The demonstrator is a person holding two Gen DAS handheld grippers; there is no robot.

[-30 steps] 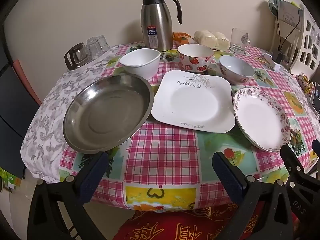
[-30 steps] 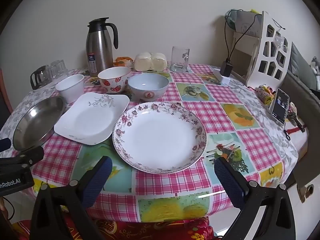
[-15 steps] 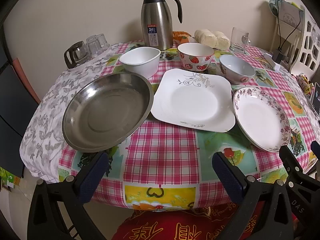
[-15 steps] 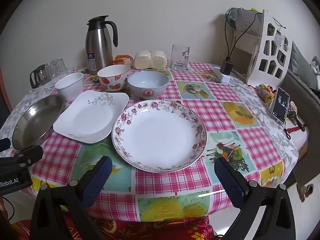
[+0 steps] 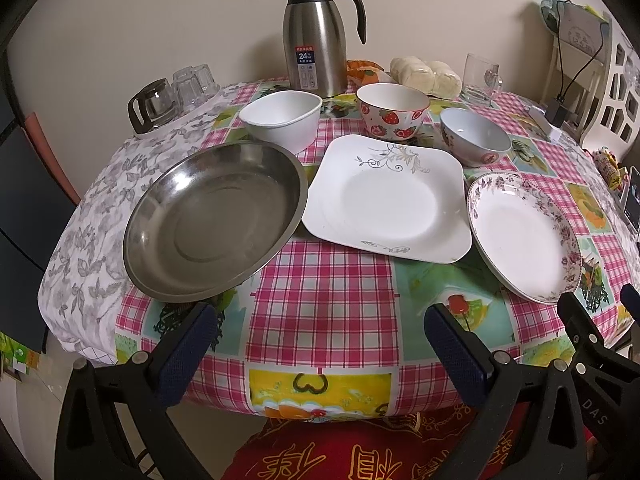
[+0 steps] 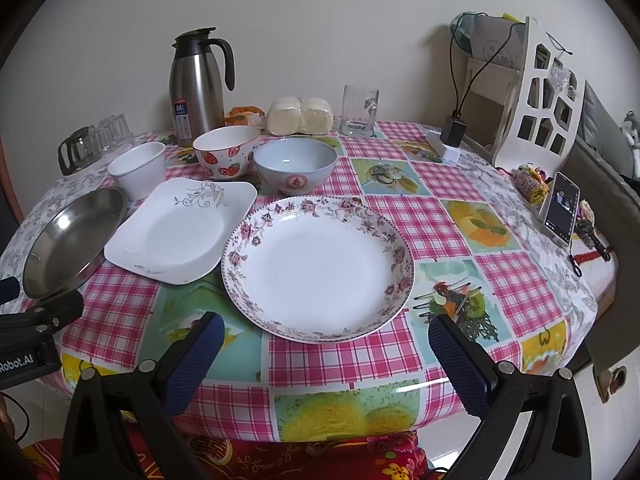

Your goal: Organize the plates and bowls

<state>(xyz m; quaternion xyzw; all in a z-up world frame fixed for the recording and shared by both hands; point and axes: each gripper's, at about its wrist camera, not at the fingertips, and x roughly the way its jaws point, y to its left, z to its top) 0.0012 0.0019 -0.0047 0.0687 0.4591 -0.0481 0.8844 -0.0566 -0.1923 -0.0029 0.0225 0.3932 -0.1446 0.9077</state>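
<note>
A steel plate (image 5: 212,220), a white square plate (image 5: 384,200) and a floral round plate (image 5: 520,236) lie in a row on the checked tablecloth. Behind them stand a white bowl (image 5: 284,118), a strawberry bowl (image 5: 392,114) and a pale blue bowl (image 5: 474,140). My left gripper (image 5: 320,352) is open and empty at the table's near edge, in front of the gap between steel and square plates. My right gripper (image 6: 324,356) is open and empty, just in front of the floral plate (image 6: 320,264).
A steel thermos jug (image 5: 316,40), a glass mug (image 5: 480,78), buns (image 5: 424,74) and upturned glasses (image 5: 172,92) stand at the back. A phone (image 6: 560,214) and a white rack (image 6: 544,92) are at the right. A red cushion (image 5: 360,448) lies below the table edge.
Both grippers have risen and drawn slightly closer to the table; the dishes have not moved and both stay open.
</note>
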